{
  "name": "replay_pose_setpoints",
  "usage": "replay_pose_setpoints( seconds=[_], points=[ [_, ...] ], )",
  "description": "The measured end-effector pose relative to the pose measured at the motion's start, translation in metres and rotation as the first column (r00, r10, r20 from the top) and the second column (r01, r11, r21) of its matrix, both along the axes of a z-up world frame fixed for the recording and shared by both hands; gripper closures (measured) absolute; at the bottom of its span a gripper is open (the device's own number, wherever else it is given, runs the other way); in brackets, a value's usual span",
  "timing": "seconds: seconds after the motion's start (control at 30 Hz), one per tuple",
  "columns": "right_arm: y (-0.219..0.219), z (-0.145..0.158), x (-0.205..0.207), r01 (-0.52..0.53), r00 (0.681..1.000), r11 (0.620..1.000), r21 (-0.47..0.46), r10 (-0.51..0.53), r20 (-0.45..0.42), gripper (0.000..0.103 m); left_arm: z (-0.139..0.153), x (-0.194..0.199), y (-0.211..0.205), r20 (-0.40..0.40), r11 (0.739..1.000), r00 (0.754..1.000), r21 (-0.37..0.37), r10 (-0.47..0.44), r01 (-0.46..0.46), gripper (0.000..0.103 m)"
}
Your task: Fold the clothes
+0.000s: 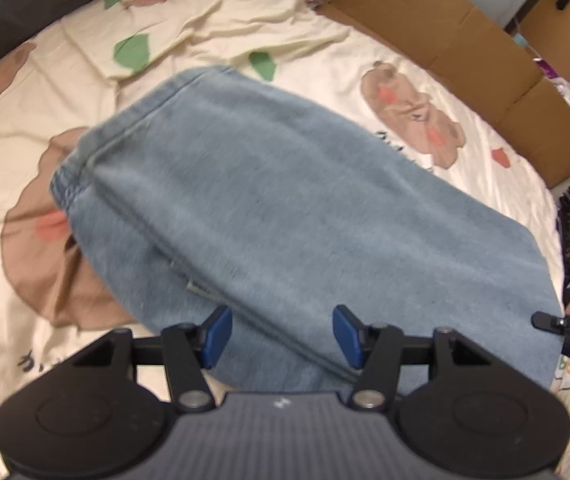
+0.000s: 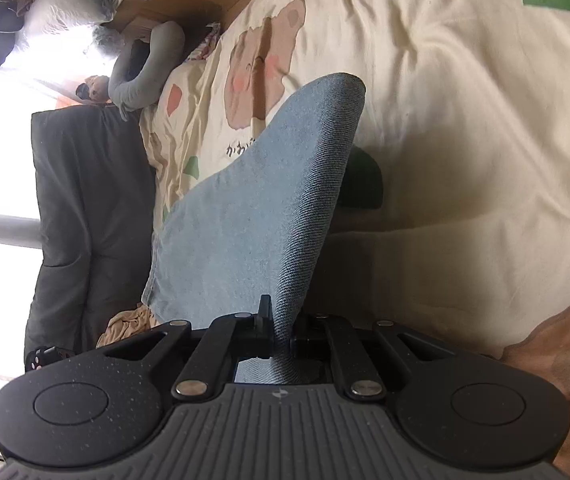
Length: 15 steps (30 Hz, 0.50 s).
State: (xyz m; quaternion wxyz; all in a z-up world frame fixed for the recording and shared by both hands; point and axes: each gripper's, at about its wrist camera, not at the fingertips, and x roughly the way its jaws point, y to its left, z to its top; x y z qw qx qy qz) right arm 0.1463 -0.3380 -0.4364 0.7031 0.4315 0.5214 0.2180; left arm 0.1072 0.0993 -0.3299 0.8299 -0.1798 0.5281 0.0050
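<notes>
1. The denim garment (image 1: 285, 208) lies folded on the bed (image 1: 45, 80); one edge is raised, pinched in the right tool (image 2: 283, 338), whose jaws are pressed together on the cloth.
2. The left tool (image 1: 283, 334) hangs spread above the near hem, gripping nothing.
3. Judged best: clamp the left tool on the matching corner before carrying, so both corners travel level.
4. Keep the fold line taut to avoid sagging.

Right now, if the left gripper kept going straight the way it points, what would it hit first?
Most likely the blue denim garment: it fills the view just ahead of the open left gripper, over the printed bedsheet. Depth is unclear, so the gap is uncertain.
</notes>
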Motion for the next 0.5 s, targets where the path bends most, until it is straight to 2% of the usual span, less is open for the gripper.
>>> replay_pose_setpoints(
  seconds=[0.37,0.5],
  points=[
    [-0.054,0.020,0.001,0.061,0.997,0.997,-0.040,-0.059,0.044,0.099,0.003,0.012,-0.015,0.039,0.998,0.999,-0.058,-0.032,0.035,0.045],
    [-0.074,0.027,-0.003,0.088,0.995,0.994,-0.060,-0.084,0.059,0.099,-0.004,0.032,-0.026,0.055,0.993,0.998,-0.113,-0.022,0.028,0.045]
  ],
)
